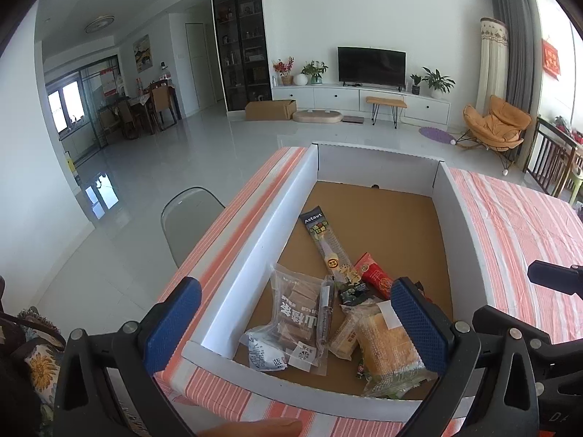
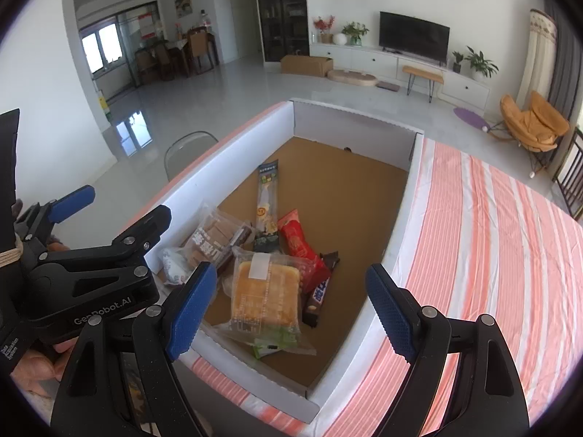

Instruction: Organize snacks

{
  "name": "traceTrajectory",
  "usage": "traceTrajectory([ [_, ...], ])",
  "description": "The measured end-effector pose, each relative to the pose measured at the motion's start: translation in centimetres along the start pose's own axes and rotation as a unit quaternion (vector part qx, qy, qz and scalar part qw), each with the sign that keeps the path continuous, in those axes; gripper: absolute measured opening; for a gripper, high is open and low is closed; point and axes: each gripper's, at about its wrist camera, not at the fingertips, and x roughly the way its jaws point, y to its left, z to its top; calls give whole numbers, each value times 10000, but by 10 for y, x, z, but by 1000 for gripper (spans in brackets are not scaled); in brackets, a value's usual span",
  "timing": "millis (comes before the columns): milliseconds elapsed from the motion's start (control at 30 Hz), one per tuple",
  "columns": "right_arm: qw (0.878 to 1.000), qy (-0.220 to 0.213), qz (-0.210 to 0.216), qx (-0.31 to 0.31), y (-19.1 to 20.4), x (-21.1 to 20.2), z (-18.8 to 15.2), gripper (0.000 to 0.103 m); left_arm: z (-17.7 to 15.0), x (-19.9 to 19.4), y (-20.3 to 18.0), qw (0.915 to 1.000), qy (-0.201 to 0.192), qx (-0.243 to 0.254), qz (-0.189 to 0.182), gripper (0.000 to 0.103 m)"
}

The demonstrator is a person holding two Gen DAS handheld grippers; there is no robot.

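So both tools are just hanging over the near end of the shallow white cardboard box with the brown floor (image 2: 397, 196), angled down into it. The right tool (image 2: 291, 313) has its blue-padded fingers spread wide with nothing between them, and the clear-wrapped square yellow cake (image 2: 265, 293) sits right under that gap, so my guess is that's the next candidate for a grab. The left tool (image 1: 295, 324) is spread wide too, empty, one finger outside the box's left wall and the other over the snack pile.

All the snacks are bunched at the near end of the box: a clear bag of brown wafer pieces (image 2: 211, 240) by the left wall, a small white pouch (image 2: 174, 266) next to it, a long narrow stick pack (image 2: 266, 196) pointing toward the far wall, a red wrapper (image 2: 299, 245) and a dark chocolate bar (image 2: 320, 296) right of the cake. The far half of the box is bare, probably room for sorting. The box rests on the tabletop's pink-and-white striped cloth (image 2: 492, 240).
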Motion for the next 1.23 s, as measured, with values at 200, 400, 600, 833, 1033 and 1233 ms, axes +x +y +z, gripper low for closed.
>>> traceTrajectory([
  [200, 9999, 59, -136, 82, 0, -4, 0, 86, 2, -1, 4, 9985, 312, 48, -447, 103],
  [400, 9998, -8, -196, 106, 3, -17, 0, 86, 4, -6, 6, 9986, 389, 158, -320, 103],
  [600, 9997, -42, -227, -95, 13, -20, -1, 86, 3, -3, 15, 9985, 469, -57, -293, 103],
  [833, 9996, -18, -217, -151, 16, -18, -5, 86, 2, 0, 18, 9981, 527, -79, -304, 103],
  [1033, 9996, -25, -241, -169, 17, -18, -5, 86, 1, 1, 19, 9979, 525, -92, -359, 103],
  [1233, 9997, -43, -198, -163, 19, -18, -5, 86, 0, -6, 24, 9977, 450, -176, -472, 103],
])
